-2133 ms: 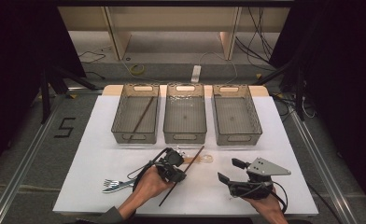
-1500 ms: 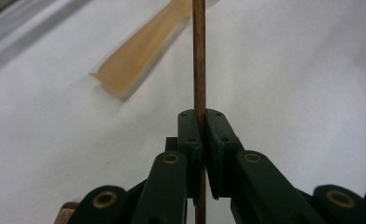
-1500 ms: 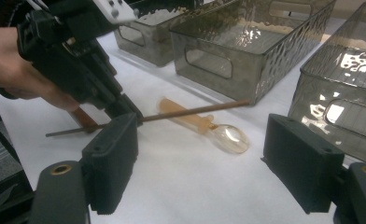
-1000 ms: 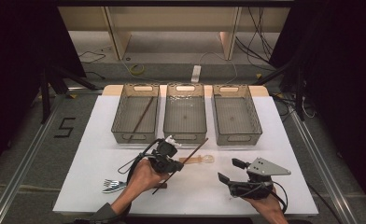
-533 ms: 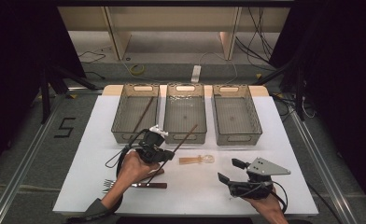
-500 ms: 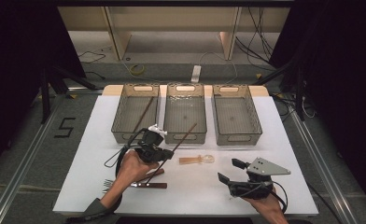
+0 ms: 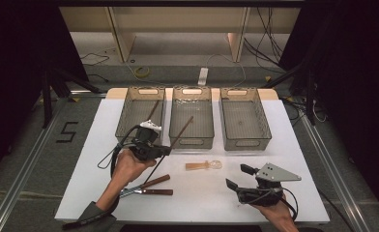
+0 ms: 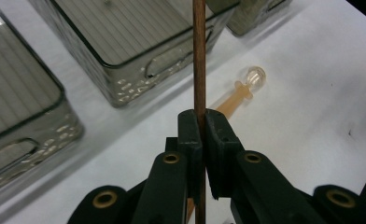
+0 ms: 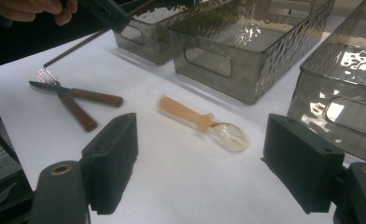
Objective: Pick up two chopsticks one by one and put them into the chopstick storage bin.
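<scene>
The left gripper [image 8: 200,122] is clamped on a thin brown chopstick [image 8: 199,51], which in the high view slants up from the jaws toward the middle bin [image 7: 192,143], its far end over that bin's near wall. The left bin [image 7: 125,112], just beside the middle one, already holds a similar stick, so my guess is the chopstick belongs there. To do this well, swing the stick sideways until it runs parallel to the bin's long walls, lower it past the rim, and only then let go (a slanted release could leave it propped on the edge). The right gripper [image 9: 197,165] rests with its jaws standing apart, empty, near the plastic spoon [image 9: 203,122]. On the floor left of the table a "5" [image 7: 66,132] is marked.
</scene>
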The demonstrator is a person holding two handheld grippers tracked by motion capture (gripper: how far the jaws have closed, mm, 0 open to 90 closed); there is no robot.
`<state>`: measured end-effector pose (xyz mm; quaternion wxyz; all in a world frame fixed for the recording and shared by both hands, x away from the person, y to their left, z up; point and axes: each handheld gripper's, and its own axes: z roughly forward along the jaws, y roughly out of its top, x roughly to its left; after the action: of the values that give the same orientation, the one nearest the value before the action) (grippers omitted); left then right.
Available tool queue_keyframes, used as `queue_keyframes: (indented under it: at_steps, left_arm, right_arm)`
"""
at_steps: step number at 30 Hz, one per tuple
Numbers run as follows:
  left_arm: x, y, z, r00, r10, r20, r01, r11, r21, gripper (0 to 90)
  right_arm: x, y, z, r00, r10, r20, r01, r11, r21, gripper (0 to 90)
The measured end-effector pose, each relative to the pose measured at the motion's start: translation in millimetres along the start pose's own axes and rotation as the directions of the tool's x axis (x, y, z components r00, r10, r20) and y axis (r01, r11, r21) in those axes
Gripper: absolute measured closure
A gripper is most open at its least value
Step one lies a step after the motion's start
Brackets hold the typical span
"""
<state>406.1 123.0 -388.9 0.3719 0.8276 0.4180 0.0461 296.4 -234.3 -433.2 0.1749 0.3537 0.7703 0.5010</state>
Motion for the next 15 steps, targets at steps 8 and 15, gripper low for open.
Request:
queue_keyframes:
  at_steps: [8,15]
  left_arm:
    - [13.1,10.6,-8.6,0.9996,-0.018,-0.023,0.017,0.999,-0.041,84.9]
    - [30.0,25.8,-16.6,0.9976,-0.035,-0.06,0.03,0.9959,-0.086,84.9]
  right_arm:
    - [-0.8,-0.2,-0.6,1.0,0.007,0.002,-0.007,1.0,-0.001,27.0]
    - [-2.2,-0.7,0.0,0.9999,0.012,0.0,-0.012,1.0,-0.001,27.0]
